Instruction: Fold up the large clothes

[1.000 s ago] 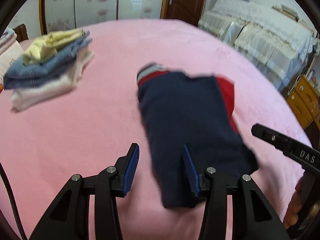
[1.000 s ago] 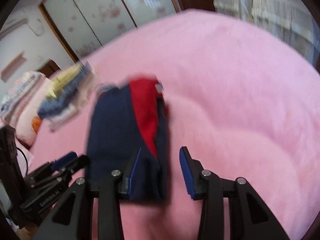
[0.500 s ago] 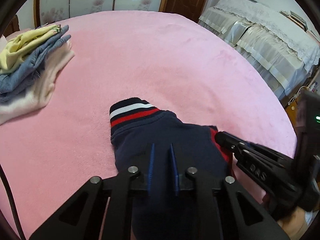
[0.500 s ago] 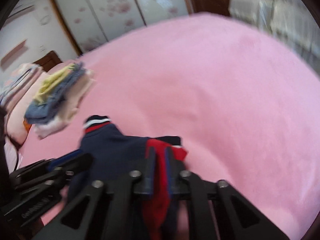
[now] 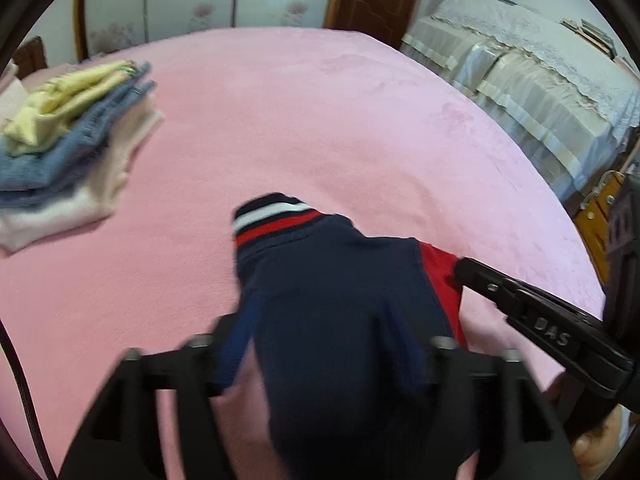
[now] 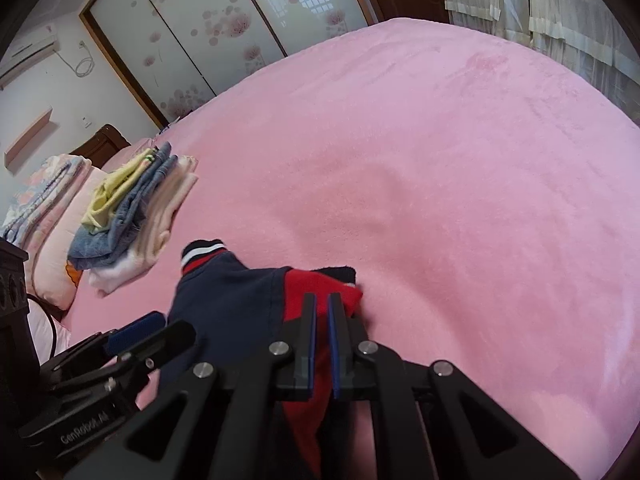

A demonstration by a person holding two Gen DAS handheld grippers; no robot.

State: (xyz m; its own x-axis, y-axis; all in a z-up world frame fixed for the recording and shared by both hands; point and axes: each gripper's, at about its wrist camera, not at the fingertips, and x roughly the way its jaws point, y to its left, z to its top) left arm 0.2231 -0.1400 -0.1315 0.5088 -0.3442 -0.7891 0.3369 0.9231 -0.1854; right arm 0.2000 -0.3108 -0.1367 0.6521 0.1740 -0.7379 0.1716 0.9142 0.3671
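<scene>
At lower centre, my right gripper (image 6: pixel 322 320) clamped on navy-red garment (image 5: pixel 344 320); my left gripper (image 5: pixel 332 344) jaws opening, garment between.

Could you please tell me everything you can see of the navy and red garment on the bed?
The garment is soft knit, navy with a red panel and a striped ribbed cuff in navy, white and red. It lies folded on the pink bed. The right tongs are shut on its red edge; the left tongs straddle its navy part, jaws opening.
</scene>
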